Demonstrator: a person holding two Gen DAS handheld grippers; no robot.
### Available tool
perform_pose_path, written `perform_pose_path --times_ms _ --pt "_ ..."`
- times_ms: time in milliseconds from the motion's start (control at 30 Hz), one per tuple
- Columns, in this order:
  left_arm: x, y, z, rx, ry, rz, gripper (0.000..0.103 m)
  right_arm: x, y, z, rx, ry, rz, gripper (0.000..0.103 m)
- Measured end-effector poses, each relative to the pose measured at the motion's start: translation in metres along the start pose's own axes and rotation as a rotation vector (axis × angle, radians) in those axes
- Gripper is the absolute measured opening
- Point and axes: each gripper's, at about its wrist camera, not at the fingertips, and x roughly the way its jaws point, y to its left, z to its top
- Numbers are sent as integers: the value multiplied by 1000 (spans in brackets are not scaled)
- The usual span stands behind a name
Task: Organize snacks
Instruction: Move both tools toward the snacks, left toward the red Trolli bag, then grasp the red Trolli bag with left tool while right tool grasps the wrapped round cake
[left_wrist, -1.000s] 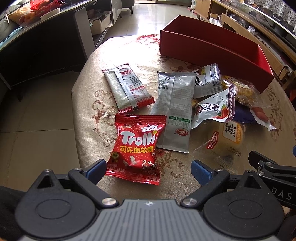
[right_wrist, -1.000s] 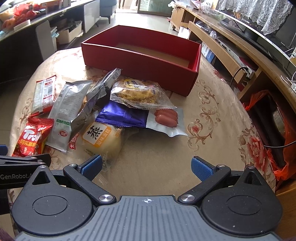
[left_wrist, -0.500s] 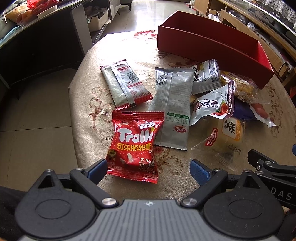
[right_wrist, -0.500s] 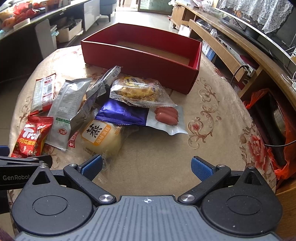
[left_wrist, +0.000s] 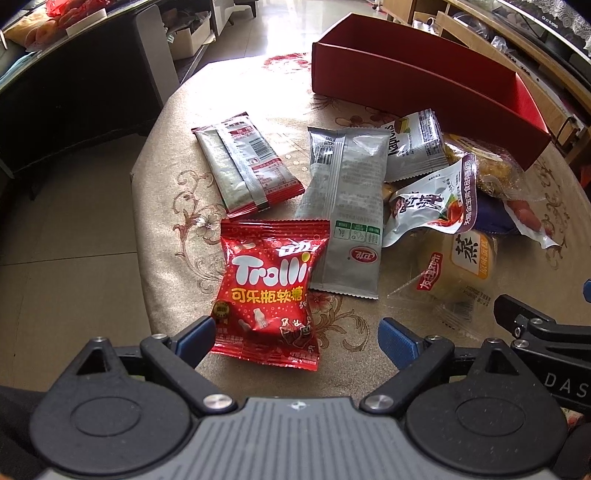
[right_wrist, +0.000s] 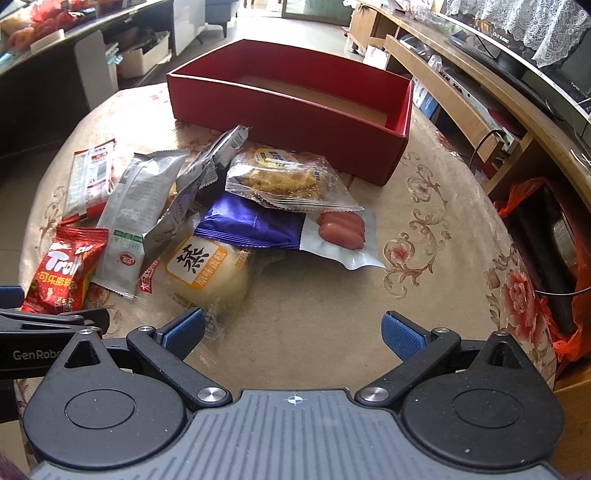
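At lower centre of the left view, our left tool (left_wrist: 295, 334) stands spread astride the red Trolli bag (left_wrist: 271, 291); we should pinch mid-bag, then carry it to the red box (left_wrist: 424, 85) upper right; right tool (right_wrist: 291, 330) spread, empty

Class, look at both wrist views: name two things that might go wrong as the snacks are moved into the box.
1. The red Trolli bag lies near the table edge; a clumsy grab by the open left gripper might push it off.
2. The purple packet is under the clear pastry pack; pulling it first may drag neighbours along.
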Motion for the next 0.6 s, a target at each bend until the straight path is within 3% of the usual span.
perform_pose_path --times_ms 300,600 --pt "8 0 3 20 12 -6 92 3 3 4 -27 9 -12 103" --pt "18 18 10 -8 29 -18 91 -3 -16 12 25 -30 -18 103"
